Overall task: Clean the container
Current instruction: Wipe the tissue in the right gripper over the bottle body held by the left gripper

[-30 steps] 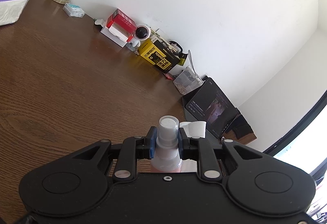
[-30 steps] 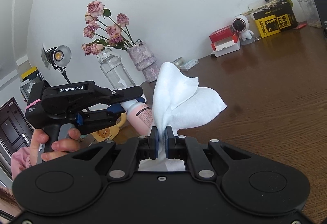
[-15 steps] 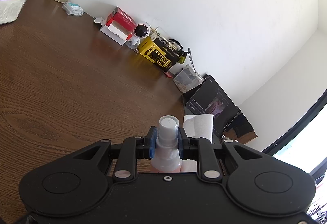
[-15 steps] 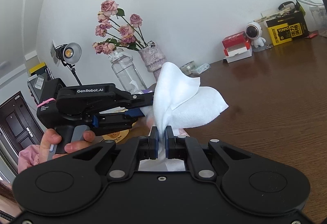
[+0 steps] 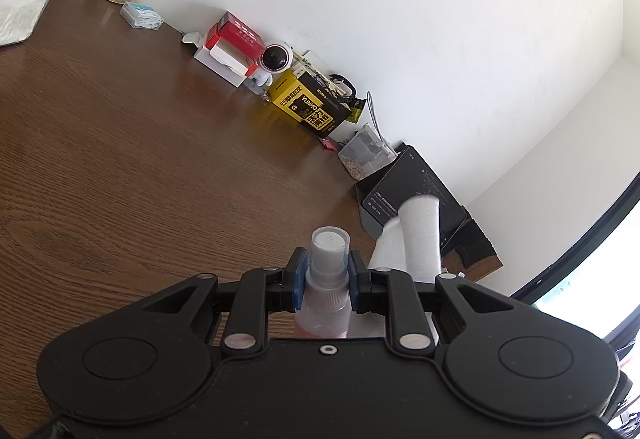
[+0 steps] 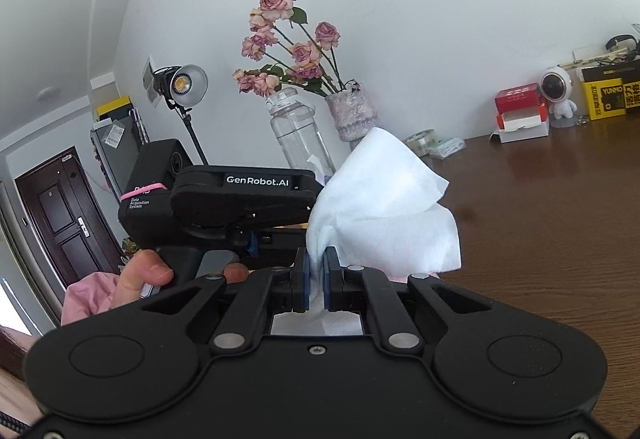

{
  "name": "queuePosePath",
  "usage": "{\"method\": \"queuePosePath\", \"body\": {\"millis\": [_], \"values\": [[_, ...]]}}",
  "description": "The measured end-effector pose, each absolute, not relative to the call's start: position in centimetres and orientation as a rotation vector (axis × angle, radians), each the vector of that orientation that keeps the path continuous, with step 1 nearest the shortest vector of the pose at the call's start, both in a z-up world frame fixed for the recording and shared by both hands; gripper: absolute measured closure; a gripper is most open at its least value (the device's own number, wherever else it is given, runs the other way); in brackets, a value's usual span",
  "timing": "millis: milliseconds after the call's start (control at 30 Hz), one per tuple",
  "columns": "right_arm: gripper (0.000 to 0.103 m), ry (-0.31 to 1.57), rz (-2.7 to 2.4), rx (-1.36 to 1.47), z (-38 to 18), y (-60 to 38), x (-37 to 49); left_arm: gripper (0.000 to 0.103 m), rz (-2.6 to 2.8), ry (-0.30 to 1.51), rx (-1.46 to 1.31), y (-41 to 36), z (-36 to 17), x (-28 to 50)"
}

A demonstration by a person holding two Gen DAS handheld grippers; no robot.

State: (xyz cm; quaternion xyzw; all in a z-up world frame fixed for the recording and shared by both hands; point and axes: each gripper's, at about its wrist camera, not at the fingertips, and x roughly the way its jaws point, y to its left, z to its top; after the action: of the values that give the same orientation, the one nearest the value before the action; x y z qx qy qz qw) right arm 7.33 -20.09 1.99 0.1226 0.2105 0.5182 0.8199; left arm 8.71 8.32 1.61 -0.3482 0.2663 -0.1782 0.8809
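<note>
**A:** Container (image 5: 326,281) first, from the left wrist view: what is it made of?

**B:** Translucent plastic, a small round spray bottle with a cylindrical cap, smooth all over. The left gripper (image 5: 325,277) clamps it at the neck, blue ribbed pads pressed against both sides.

**A:** Which way does it point?

**B:** Its long axis runs forward along the fingers, cap end out past the fingertips, body back between the black arms. Just beyond the right-hand finger, a soft white wipe (image 5: 416,239) rises in a rolled fold. Ahead lies the wooden table (image 5: 120,159), dark with a visible grain.

**A:** And the right wrist view?

**B:** The right gripper (image 6: 316,281) is pinched tight on the wipe (image 6: 380,207), a thin fibrous sheet that fans up and to the right of the fingertips in crumpled folds. To the left of the fingers sits the left gripper, matte black, held by a hand (image 6: 140,279). The container is hidden behind the wipe there.
</note>
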Motion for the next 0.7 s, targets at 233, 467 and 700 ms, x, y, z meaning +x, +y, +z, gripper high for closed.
{"method": "queuePosePath", "body": {"millis": [233,467,700], "values": [[0.097,0.462,1.089,0.241,1.6,-20.1,7.0,0.082,-0.375,0.549,-0.731,8.4,1.7,8.6],[0.097,0.500,1.073,0.224,0.5,-20.1,6.7,0.082,-0.372,0.550,-0.733,8.6,1.7,8.5],[0.097,0.544,1.046,0.222,-0.7,-20.5,6.7,0.082,-0.371,0.544,-0.733,8.8,1.8,8.3]]}}
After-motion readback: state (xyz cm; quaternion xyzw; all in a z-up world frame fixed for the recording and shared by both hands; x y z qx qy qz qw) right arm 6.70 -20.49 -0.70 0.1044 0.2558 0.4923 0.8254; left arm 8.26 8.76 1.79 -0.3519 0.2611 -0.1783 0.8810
